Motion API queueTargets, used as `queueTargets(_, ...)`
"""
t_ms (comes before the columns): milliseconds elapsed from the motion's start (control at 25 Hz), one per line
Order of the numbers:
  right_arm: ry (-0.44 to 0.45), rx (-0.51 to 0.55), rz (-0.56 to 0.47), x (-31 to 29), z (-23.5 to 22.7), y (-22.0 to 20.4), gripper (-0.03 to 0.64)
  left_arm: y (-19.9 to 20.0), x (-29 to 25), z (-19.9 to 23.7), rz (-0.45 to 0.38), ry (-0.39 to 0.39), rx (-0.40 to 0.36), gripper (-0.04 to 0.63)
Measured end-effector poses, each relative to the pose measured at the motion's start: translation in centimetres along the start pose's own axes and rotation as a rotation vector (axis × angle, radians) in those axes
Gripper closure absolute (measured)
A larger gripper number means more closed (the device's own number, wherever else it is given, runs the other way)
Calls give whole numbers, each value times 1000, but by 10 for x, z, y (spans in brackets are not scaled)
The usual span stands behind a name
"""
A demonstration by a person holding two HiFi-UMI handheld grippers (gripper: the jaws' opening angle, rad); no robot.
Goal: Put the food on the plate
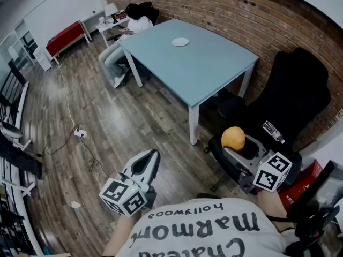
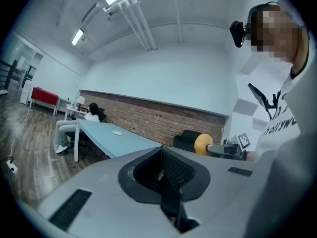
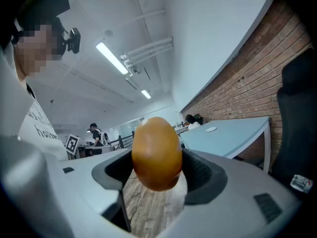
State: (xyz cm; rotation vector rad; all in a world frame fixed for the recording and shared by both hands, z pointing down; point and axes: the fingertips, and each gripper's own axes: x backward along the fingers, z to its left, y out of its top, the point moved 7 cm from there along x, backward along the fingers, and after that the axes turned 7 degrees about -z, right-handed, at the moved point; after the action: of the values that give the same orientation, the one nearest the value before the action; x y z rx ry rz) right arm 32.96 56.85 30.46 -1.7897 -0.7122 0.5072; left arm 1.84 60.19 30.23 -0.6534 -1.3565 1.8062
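Observation:
An orange, egg-shaped piece of food (image 1: 233,138) is up in the air between the jaws of my right gripper (image 1: 239,150), which is shut on it, beside the black chair. In the right gripper view the food (image 3: 156,152) fills the middle of the picture between both pads. The small white plate (image 1: 180,42) lies on the light blue table (image 1: 214,68), far ahead of both grippers; the plate (image 3: 211,129) is also small in the right gripper view. My left gripper (image 1: 151,158) hangs over the wood floor with its jaws together and nothing in them (image 2: 162,175).
A black office chair (image 1: 292,98) stands at the right against the brick wall. A person (image 1: 134,25) sits at the table's far end. A cable and power strip (image 1: 79,134) lie on the floor at left. A red bench (image 1: 67,35) stands far left.

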Motion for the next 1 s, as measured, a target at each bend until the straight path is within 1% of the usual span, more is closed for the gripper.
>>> queueTargets(320, -3, -42, -31, -2, -1, 2, 304, 1, 3, 5, -7, -3, 1, 589)
queueTargets(520, -23, -52, -45, -6, -3, 3, 304, 4, 3, 14, -6, -4, -9, 588)
queueTargets(760, -25, -21, -36, -23, 1, 4, 304, 10, 3, 29, -18, -17, -16, 588)
queueTargets(1000, -44, -31, -52, -42, 7, -5, 304, 5, 8, 47, 9, -43, -22, 588)
